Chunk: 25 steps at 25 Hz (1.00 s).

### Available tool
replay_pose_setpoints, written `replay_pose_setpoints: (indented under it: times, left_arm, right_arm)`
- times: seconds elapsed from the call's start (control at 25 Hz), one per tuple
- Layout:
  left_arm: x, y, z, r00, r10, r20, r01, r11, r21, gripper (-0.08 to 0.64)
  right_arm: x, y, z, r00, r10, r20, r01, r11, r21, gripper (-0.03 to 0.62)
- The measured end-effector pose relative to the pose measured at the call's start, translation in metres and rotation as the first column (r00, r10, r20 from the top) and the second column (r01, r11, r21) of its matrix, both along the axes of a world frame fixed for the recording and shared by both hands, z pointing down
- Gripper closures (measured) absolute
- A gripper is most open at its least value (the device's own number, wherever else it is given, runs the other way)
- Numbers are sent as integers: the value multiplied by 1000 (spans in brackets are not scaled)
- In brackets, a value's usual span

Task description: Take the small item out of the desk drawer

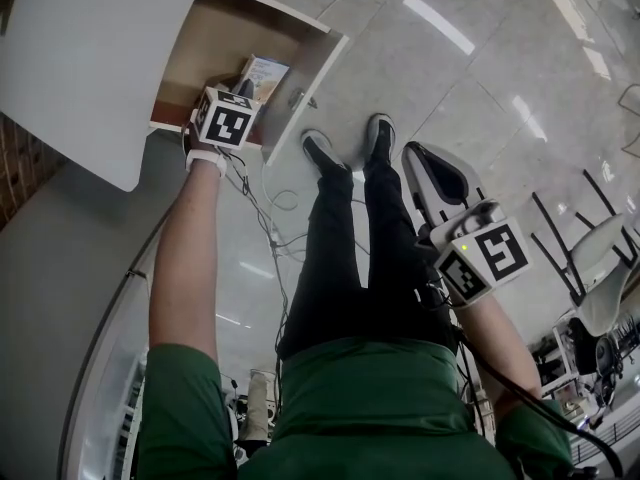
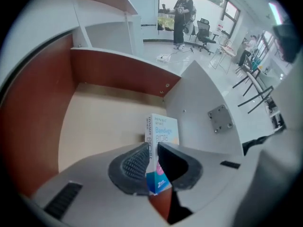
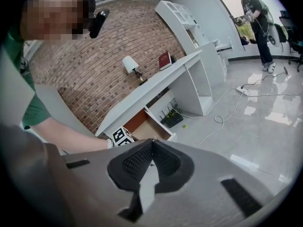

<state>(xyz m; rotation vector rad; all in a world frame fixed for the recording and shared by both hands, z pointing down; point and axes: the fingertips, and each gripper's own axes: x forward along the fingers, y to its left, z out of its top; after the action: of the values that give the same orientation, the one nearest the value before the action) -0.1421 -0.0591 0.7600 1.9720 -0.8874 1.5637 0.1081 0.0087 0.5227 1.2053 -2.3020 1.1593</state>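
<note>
A small white and blue bandage box (image 2: pixel 161 131) stands upright in the open desk drawer (image 2: pixel 104 122), close to the drawer's white front panel (image 2: pixel 203 112). My left gripper (image 2: pixel 154 162) reaches into the drawer and is shut on the box's lower part, one dark pad on each side. In the head view the same box (image 1: pixel 265 73) shows just beyond my left gripper (image 1: pixel 240 93) inside the drawer (image 1: pixel 200 58). My right gripper (image 1: pixel 420 158) hangs away from the desk above the floor, its jaws (image 3: pixel 152 148) shut on nothing.
The rest of the wooden drawer floor is bare. The white desk (image 3: pixel 156 82) stands against a brick wall with a lamp (image 3: pixel 130 65) and a red book (image 3: pixel 164 60) on top. Cables (image 1: pixel 270 208) lie on the tiled floor. Chairs (image 1: pixel 590 258) stand at the right; a person (image 2: pixel 182 15) stands far off.
</note>
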Motion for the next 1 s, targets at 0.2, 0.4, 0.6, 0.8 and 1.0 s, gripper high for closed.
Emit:
replay_pose_setpoints:
  times: [0.2, 0.4, 0.6, 0.8, 1.0]
  left_arm:
    - [3, -6, -25, 997, -61, -40, 63, 997, 46, 506]
    - [3, -6, -46, 986, -145, -84, 151, 986, 75, 506]
    - [9, 1, -74, 968, -201, -154, 215, 973, 81, 506]
    - [17, 6, -114, 953, -214, -213, 238, 966, 97, 506]
    - [19, 9, -158, 934, -234, -271, 280, 949, 146, 506]
  right_arm:
    - [-5, -5, -13, 1000, -5, 12, 5, 1000, 17, 589]
    - [-12, -9, -26, 1000, -21, 13, 20, 999, 41, 591]
    - [-19, -10, -41, 999, -46, 14, 45, 996, 71, 591]
    - [-28, -15, -66, 998, -68, 17, 66, 992, 104, 589]
    - [-37, -19, -91, 995, -103, 11, 101, 984, 148, 591]
